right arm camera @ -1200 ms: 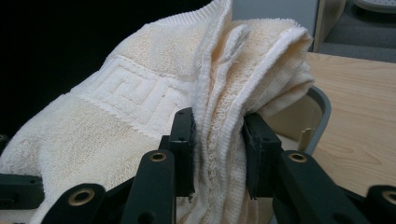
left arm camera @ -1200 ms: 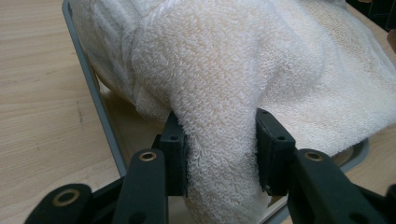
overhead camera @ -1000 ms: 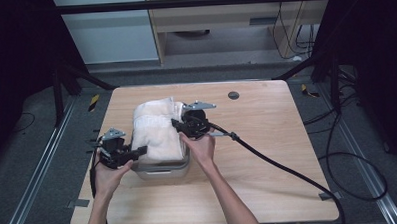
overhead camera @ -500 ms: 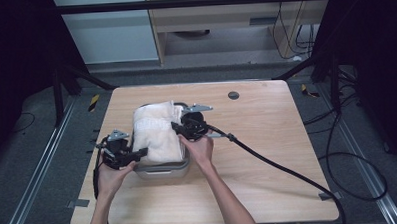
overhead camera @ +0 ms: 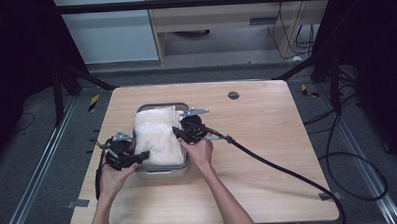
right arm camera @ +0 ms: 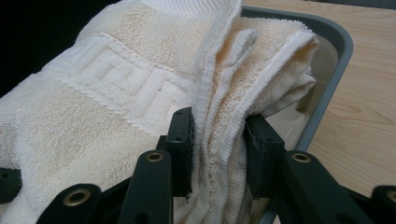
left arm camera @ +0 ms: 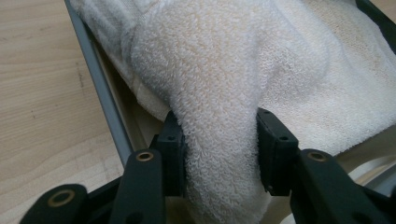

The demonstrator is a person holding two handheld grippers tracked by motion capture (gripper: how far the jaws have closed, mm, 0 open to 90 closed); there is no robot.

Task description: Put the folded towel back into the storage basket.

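Since the earlier frame, towel had sunk lower into the grey tray on the counter. Left hand-held gripper was clamped on a thick fold at the tray's left side, its jaws having just eased slightly wider. Right hand-held gripper was clamped on the stacked towel edges at the tray's right wall. Both hands sat low beside the tray.

left claw easing open, right claw clamped
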